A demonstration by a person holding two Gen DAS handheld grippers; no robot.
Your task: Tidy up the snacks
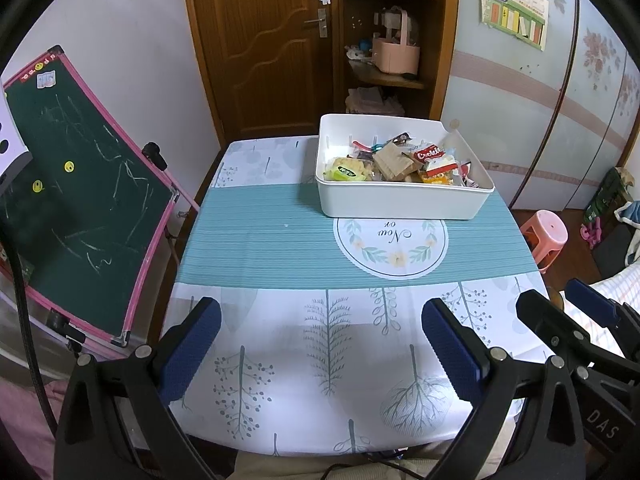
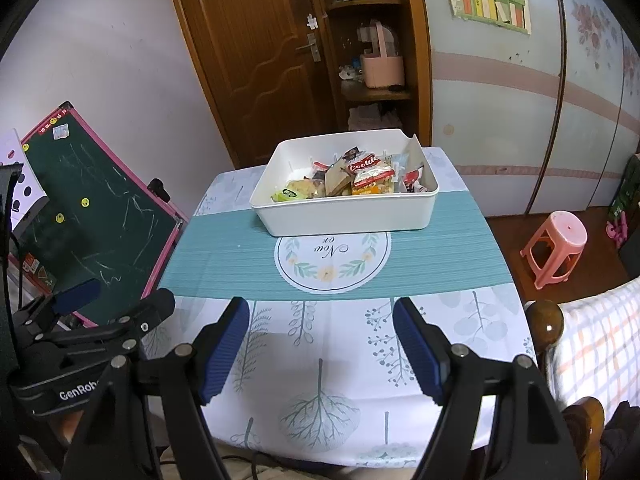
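Hovering over the near edge of the table [image 1: 256, 240], both tools are held back from the work. The left gripper [image 1: 320, 344] is seen with jaws spread wide, nothing between the pads. The right gripper [image 2: 322, 344] is likewise wide open and empty. The snacks [image 1: 400, 160] are piled loose inside the white bin [image 1: 400, 200], which sits at the far side of the table, overlapping the round print on the cloth and well apart from both grippers. No snack is seen on the cloth itself. Risks judged from here: wrappers are slick and overlapping, so two packets may be pinched at once or one may slip out; the light bin may be shoved or tipped if a finger catches its rim; the cloth may be dragged by a low approach.
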